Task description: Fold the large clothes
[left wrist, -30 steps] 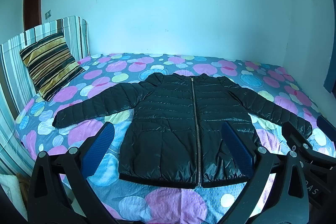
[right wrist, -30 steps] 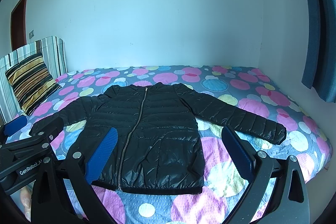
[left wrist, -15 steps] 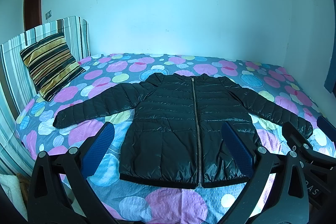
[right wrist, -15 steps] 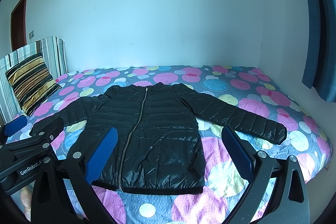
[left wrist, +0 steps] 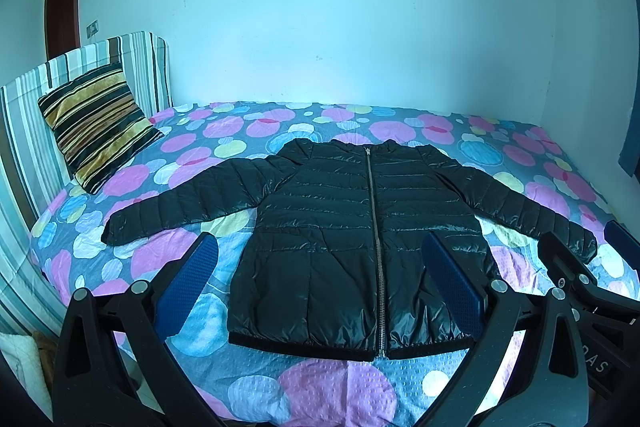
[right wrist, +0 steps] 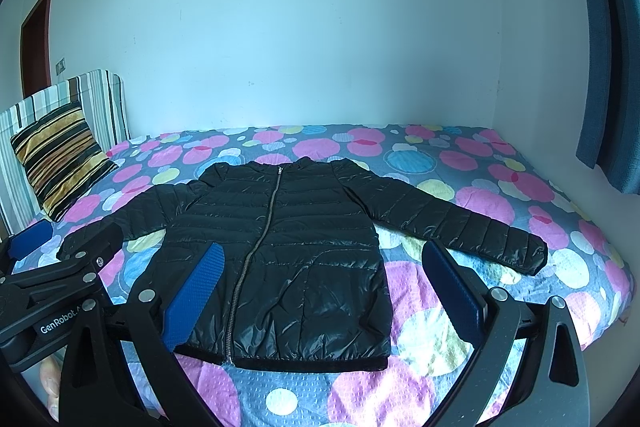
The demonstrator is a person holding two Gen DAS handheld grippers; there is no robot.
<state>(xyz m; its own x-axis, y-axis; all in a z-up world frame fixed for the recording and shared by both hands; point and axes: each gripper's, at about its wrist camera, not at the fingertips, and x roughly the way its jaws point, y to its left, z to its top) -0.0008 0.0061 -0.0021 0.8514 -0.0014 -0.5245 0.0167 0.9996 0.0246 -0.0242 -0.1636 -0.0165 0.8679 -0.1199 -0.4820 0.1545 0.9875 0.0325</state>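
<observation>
Jacket: a black jacket (left wrist: 360,227) of glossy, quilted, puffy cloth lies flat and face up in the middle of the bed, zipped shut, both sleeves spread out to the sides.
Zip: a thin metal zip (left wrist: 374,235) runs straight down the jacket's middle from collar to hem.
Hem: a dull black band (right wrist: 304,361) edges the jacket's bottom, on the side nearest the cameras.
Bed: the bed (left wrist: 328,391) under the jacket has a bumpy, dimpled cover printed with round pink, blue and yellow spots on grey.
Pillow: a square, plush pillow (left wrist: 96,131) with black, gold and brown stripes leans on the headboard, well apart from the jacket's sleeve end.
Headboard: a padded headboard (left wrist: 136,67) in upright grey, white and brown stripes stands behind the pillow.
Left tongs: the left tongs (left wrist: 320,287) stand apart and grip nothing, held in the air on the hem side of the jacket; their pads (left wrist: 188,283) are blue and finely dimpled on black plastic arms.
Right tongs: the right tongs (right wrist: 324,291) are likewise apart and empty, over the jacket's hem side, with the same blue dimpled pads (right wrist: 452,291).
Curtain: a dark blue curtain (right wrist: 608,47) hangs beyond the jacket's far sleeve.
</observation>
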